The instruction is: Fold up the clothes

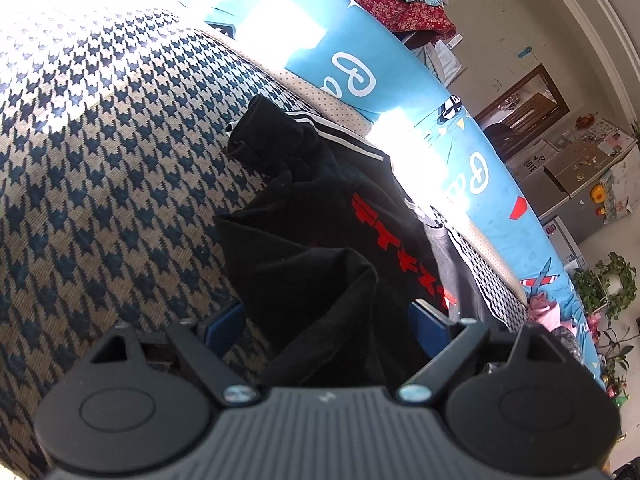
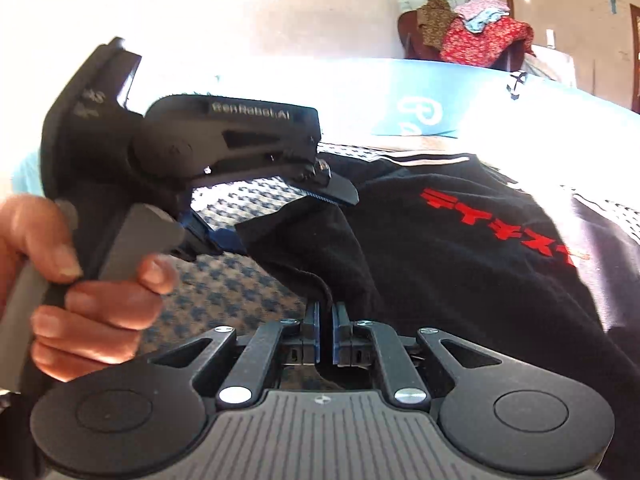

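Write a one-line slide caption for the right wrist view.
Right hand-held gripper pinches black shirt edge; left hand-held gripper open beside it.

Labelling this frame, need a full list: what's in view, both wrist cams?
Sweatshirt: 1, black with red print and white stripes, crumpled on the mat.
Mat: 1, navy-and-beige houndstooth, under the sweatshirt.
Bedsheet: 1, light blue with white lettering, beyond the mat.
Clothes pile: 1, red floral, pink and pale blue, on a chair at the back.
Fridge: 1, grey, with magnets, by the wall.
Plants: some, green, at the right edge.
Left tongs: open, black cloth lying between the blue pads.
Right tongs: shut on a sweatshirt fold.
Left hand: 1, gripping the left handle.
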{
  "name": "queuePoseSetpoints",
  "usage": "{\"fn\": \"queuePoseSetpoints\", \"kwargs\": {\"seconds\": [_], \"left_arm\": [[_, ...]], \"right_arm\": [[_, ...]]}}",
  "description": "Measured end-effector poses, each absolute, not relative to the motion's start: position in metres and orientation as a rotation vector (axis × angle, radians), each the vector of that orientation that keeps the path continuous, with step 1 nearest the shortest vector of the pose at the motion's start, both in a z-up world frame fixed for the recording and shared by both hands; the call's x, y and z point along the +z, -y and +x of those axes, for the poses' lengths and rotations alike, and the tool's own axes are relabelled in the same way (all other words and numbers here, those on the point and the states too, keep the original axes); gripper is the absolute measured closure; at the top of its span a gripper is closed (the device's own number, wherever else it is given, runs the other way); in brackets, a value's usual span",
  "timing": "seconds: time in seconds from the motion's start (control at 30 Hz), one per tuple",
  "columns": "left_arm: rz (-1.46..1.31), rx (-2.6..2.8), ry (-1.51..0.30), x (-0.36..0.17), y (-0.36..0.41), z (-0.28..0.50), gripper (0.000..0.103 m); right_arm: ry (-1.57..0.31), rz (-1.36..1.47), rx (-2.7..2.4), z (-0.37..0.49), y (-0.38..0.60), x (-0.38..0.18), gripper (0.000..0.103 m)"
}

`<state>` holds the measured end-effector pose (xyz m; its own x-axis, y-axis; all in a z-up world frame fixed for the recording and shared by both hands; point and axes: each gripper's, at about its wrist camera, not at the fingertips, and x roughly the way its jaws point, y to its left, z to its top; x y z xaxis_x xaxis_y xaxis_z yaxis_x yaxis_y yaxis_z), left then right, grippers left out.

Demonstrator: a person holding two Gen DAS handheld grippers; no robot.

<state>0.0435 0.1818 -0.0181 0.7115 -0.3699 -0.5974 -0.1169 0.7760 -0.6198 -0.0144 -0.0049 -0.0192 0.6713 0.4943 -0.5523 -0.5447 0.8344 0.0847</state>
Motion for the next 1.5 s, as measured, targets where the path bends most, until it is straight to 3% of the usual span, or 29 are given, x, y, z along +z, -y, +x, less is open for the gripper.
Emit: {"fn": "queuePoseSetpoints", "kwargs": {"seconds": [0.5, 1.0, 1.2, 1.5], "left_arm": [[-0.597, -0.053, -0.744, -0.002, -0.207, -0.029, 0.013], [-0.486, -0.105, -0.736, -0.002, -0.181, -0.027, 0.007], [-0.406, -0.125, -0.801, -0.017, -0.157, -0.020, 0.000], [-0.360, 0.040, -0.894, -0.035, -0.165, -0.014, 0.000]], "right_arm": [[-0.684, -0.170, 0.854, -0.071, -0.025, -0.042, 0.097], [-0.670, -0.210, 0.727, -0.075, -0.024, -0.049, 0.095], [-0.697, -0.181, 0.620, -0.070, -0.008, -0.052, 0.085], [-0.722, -0.189, 0.562, -0.075, 0.018, -0.051, 0.073]]}}
